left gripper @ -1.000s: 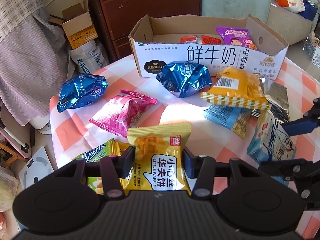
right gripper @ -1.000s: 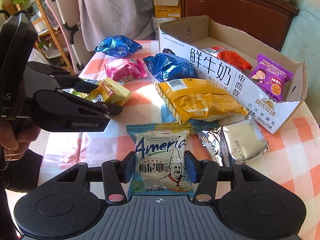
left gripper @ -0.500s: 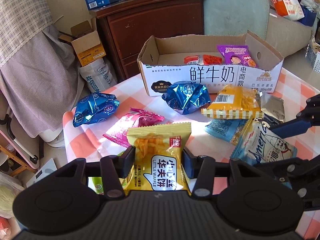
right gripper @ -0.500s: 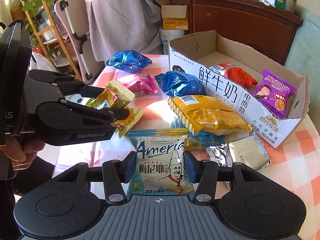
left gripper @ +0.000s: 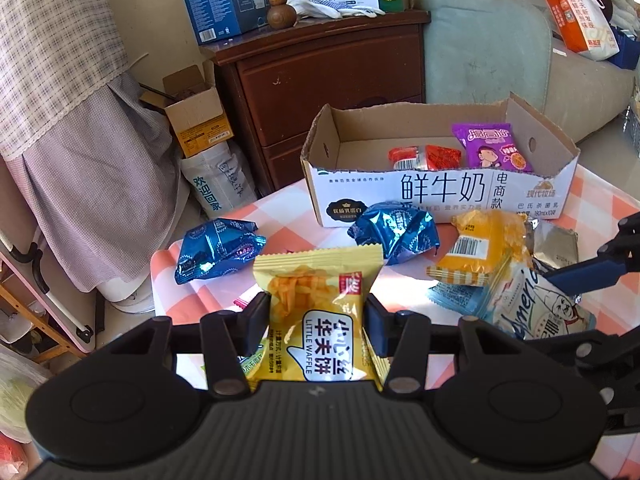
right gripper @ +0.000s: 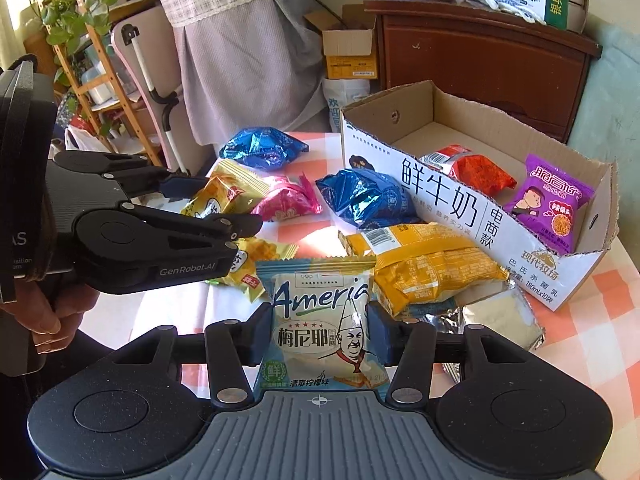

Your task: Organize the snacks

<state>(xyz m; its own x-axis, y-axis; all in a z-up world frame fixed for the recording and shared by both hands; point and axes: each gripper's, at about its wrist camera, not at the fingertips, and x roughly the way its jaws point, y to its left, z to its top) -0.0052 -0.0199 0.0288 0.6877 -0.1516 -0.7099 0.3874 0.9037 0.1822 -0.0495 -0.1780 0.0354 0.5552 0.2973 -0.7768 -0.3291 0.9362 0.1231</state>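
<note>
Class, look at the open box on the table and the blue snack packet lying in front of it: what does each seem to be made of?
The box looks like corrugated cardboard: brown matt inside, torn rim, printed white front. The blue packet looks like metallised plastic film: crinkled with bright glints, though it could be foil.

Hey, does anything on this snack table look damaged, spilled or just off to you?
Nothing spilled. The cardboard box has a ragged, torn top rim. The orange packet lies slumped over a blue one and a silver packet, an untidy heap beside the box.
</note>
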